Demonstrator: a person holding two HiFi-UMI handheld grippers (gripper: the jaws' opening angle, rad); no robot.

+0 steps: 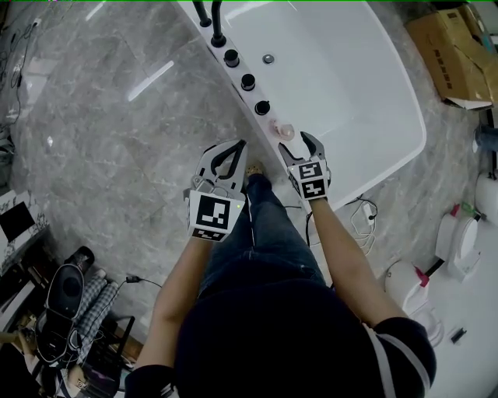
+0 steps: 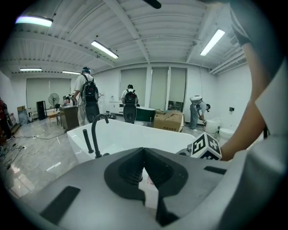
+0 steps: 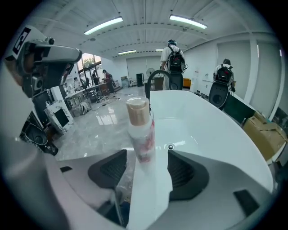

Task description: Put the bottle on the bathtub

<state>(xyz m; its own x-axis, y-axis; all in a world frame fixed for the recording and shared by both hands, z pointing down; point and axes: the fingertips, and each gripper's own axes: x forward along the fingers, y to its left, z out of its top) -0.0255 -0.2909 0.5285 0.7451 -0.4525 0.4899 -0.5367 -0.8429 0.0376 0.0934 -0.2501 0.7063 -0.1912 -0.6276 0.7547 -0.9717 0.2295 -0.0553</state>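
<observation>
A small clear bottle (image 1: 282,130) with a tan cap stands upright on the near rim of the white bathtub (image 1: 389,85). My right gripper (image 1: 298,148) sits just behind it at the rim. In the right gripper view the bottle (image 3: 140,130) rises between the two pads of my right gripper (image 3: 146,173), which is open, with a gap on each side of the bottle. My left gripper (image 1: 232,148) hovers left of the tub's corner over the floor. It is shut with nothing in it; in its own view the tips of my left gripper (image 2: 144,152) meet.
A black faucet (image 1: 218,23) and several black knobs (image 1: 247,81) line the tub's left rim beyond the bottle. A cardboard box (image 1: 455,54) lies at the far right, toilets (image 1: 459,245) at the right, cables (image 1: 362,214) by the tub, camera gear (image 1: 66,291) at the lower left. People with backpacks (image 2: 87,101) stand farther off.
</observation>
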